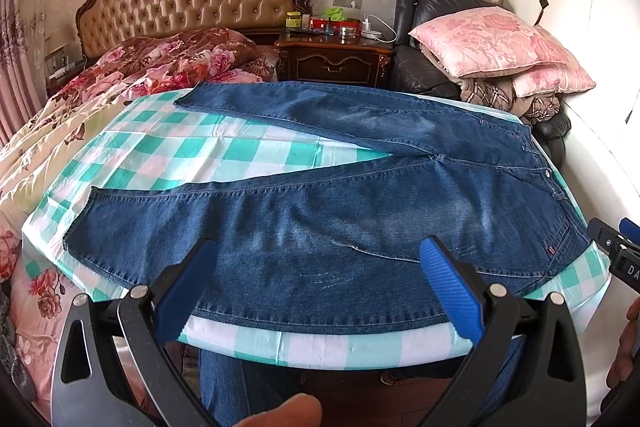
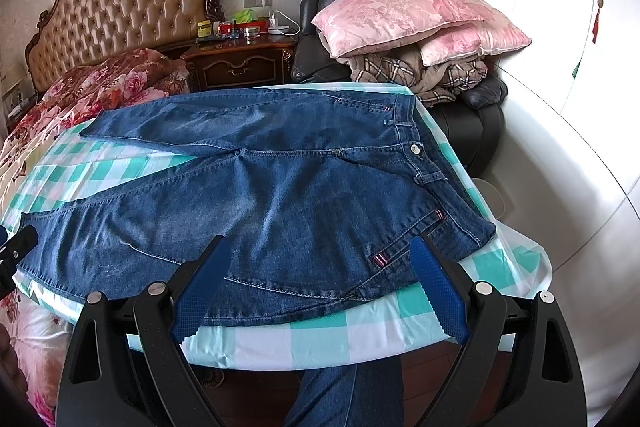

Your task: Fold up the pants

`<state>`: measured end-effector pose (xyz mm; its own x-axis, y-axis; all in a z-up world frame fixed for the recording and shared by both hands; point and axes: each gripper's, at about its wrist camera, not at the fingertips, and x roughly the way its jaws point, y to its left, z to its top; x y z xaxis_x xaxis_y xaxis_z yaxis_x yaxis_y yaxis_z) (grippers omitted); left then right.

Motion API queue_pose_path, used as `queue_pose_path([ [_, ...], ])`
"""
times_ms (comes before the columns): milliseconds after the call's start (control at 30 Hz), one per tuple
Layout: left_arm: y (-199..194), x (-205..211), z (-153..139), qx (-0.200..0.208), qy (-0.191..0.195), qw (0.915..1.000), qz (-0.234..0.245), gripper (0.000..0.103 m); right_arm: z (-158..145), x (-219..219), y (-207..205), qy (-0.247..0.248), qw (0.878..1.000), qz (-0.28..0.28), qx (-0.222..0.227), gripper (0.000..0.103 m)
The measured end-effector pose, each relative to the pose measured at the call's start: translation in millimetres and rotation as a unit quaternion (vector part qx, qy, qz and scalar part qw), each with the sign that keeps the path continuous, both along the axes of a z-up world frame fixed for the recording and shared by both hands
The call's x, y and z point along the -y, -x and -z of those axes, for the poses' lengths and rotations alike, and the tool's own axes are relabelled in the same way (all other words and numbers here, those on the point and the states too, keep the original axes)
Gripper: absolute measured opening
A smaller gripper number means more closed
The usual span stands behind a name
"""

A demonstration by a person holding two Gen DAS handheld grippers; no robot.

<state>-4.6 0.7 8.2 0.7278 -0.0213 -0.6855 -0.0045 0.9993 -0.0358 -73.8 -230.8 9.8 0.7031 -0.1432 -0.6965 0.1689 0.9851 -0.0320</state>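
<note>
While both jaws gape, jeans point(image 2: 280, 195) lie spread on checkered table point(image 2: 340, 339)

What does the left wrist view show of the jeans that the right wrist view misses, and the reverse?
Left wrist only: both leg hems, spread apart on the checked cloth.
Right wrist only: the full waistband with its metal button; the near leg's hem is cut off.
Both: the jeans lying flat and unfolded, each view's own hand-held gripper, left and right, open above the near edge.
</note>
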Motion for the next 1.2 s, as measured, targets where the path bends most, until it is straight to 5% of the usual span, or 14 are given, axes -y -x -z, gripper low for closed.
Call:
queue_pose_path([
  [300,-1.3,-2.0,5.8,-0.005,0.003,1.0000,0.000,0.101,5.0,2.1,-1.9,-0.005,1.000,-0.004,-0.005,0.088],
  [433,-8.8,-6.0,20.2,-0.024,0.004,0.9997,0.002,0.102,14.4,40.5,-31.4,-0.097,0.995,-0.016,-0.032,0.088],
  [700,-42.9,-29.8,53.3,-0.066,0.026,0.9974,-0.016,0.101,30.7,193.3,-228.0,-0.161,0.982,0.065,-0.079,0.088],
  [800,-58.8,-38.6,64.1,-0.078,0.023,0.9962,-0.030,0.101,53.7,231.4,-303.1,-0.129,0.983,0.081,-0.105,0.087],
  [1100,-101.2,-62.8,87.9,-0.111,0.007,0.9911,-0.072,0.101,114.5,260.7,-421.3,-0.100,0.982,0.054,-0.149,0.068],
  [1200,-108.6,-67.7,94.2,-0.117,0.004,0.9899,-0.080,0.101,127.9,252.7,-431.0,-0.074,0.982,0.039,-0.167,0.043],
])
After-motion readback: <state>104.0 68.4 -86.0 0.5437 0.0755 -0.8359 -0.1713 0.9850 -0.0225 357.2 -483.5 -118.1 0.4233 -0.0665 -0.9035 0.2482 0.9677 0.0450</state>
